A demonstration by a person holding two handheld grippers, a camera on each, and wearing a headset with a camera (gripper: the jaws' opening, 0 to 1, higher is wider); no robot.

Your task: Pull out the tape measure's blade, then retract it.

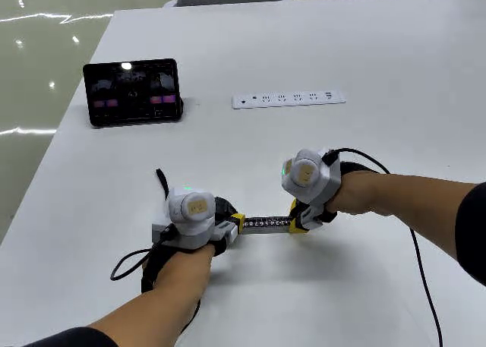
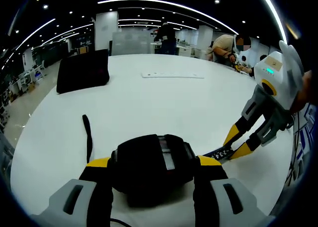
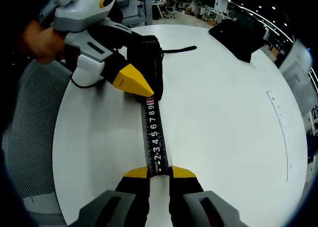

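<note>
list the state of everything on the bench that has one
Black tape measure case, gripped by the left gripper
Dark numbered blade, partly pulled out, end pinched by the right gripper
Black tablet, propped upright, screen lit
White power strip, lying flat, sockets empty

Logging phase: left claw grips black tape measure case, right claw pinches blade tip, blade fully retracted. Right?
No: the dark numbered blade is pulled partway out, from the black tape measure case in the left claw to the right claw; see right gripper view.
</note>
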